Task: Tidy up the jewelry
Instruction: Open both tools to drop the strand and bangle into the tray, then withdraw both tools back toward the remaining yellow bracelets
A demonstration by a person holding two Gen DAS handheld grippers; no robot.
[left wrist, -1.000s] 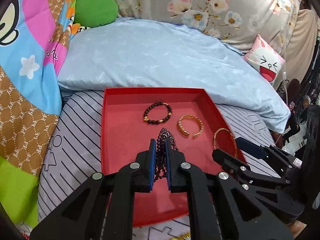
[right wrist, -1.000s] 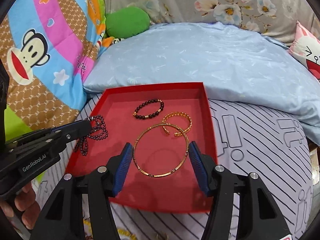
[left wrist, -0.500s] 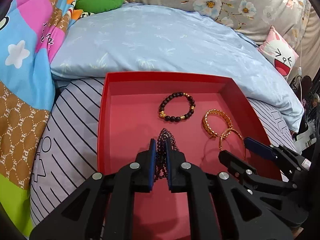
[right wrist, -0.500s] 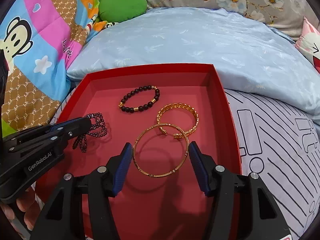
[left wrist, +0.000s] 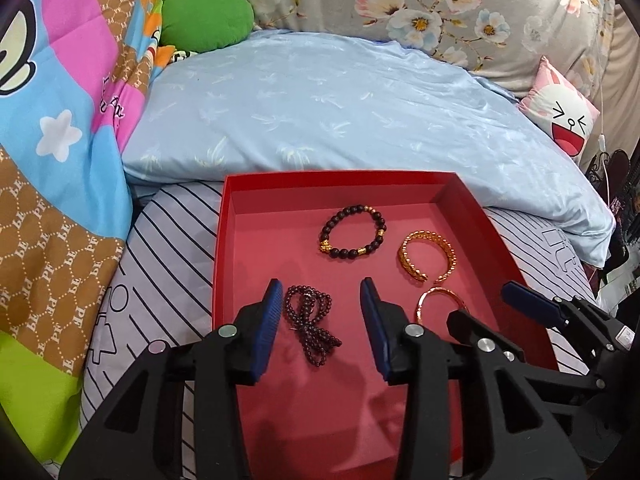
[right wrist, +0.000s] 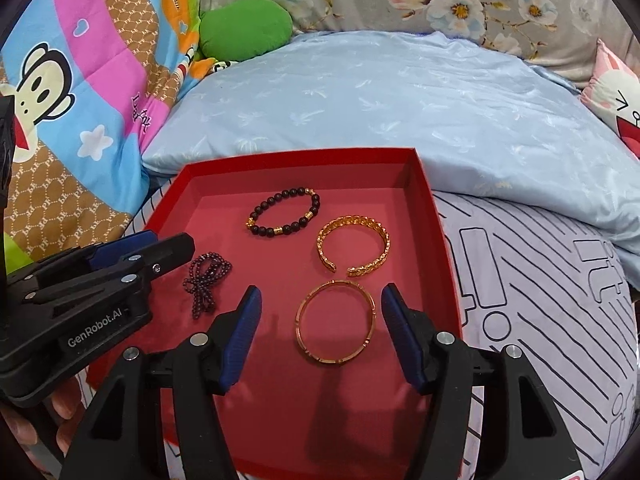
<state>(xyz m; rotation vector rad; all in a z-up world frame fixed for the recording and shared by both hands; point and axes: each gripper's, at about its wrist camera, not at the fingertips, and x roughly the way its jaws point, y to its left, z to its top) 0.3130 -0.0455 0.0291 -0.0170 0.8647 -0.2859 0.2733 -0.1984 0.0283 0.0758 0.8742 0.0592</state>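
A red tray (left wrist: 224, 240) (right wrist: 436, 216) lies on the bed. In it lie a dark purple bead strand (left wrist: 310, 322) (right wrist: 206, 282), a black and gold bead bracelet (left wrist: 352, 232) (right wrist: 286, 216), a gold chain cuff (left wrist: 428, 256) (right wrist: 354, 246) and a thin gold bangle (right wrist: 336, 328) (left wrist: 438, 300). My left gripper (left wrist: 320, 320) is open, its fingers either side of the purple strand. My right gripper (right wrist: 320, 332) is open, its fingers either side of the thin bangle, apart from it.
A light blue pillow (left wrist: 340, 112) lies behind the tray. A striped grey cushion (right wrist: 540, 280) lies under it. A colourful monkey quilt (right wrist: 60, 100) rises at the left, with a green plush (left wrist: 206, 16) and a pink cartoon pillow (left wrist: 564, 120) at the back.
My left gripper opened and let the purple bead strand drop onto the tray. My right gripper opened wider and the thin bangle now lies on the tray floor. Both pulled back a little.
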